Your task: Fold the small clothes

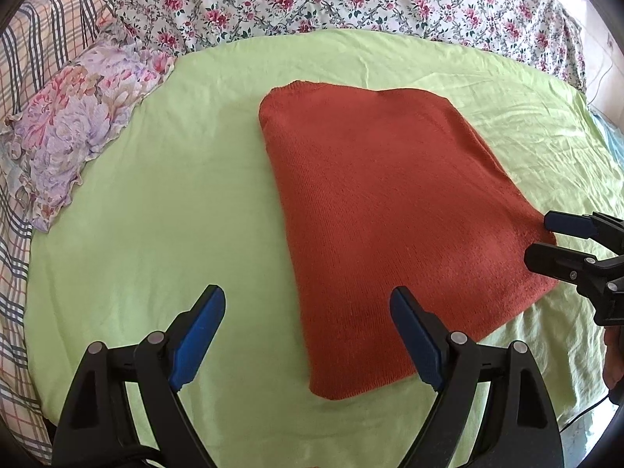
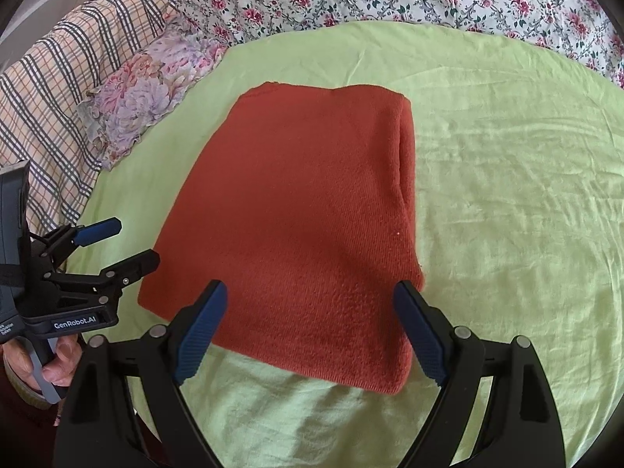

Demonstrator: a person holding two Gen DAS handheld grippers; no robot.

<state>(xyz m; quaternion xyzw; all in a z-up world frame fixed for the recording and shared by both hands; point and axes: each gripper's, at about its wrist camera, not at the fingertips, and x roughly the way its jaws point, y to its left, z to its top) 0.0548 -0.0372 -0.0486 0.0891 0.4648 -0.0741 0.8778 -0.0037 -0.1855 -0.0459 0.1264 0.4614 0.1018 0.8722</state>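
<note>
A rust-red knitted garment [image 1: 382, 202] [image 2: 304, 202] lies folded into a thick, flat rectangle on the green sheet [image 1: 175, 195] [image 2: 507, 195]. My left gripper [image 1: 306, 292] hovers open over its near left corner, with nothing between the fingers. In the right wrist view the left gripper [image 2: 136, 241] sits just off the garment's left edge. My right gripper [image 2: 310, 286] stands open above the near right part of the garment without touching it. From the left wrist view the right gripper [image 1: 540, 238] shows at the garment's right corner, jaws apart.
A floral pillow [image 1: 78, 124] [image 2: 148, 89] lies at the sheet's left edge. Behind it is a checked blanket [image 1: 39, 39], and a flowered quilt [image 1: 351, 0] runs along the back. A hand [image 2: 58, 358] holds the left gripper's handle.
</note>
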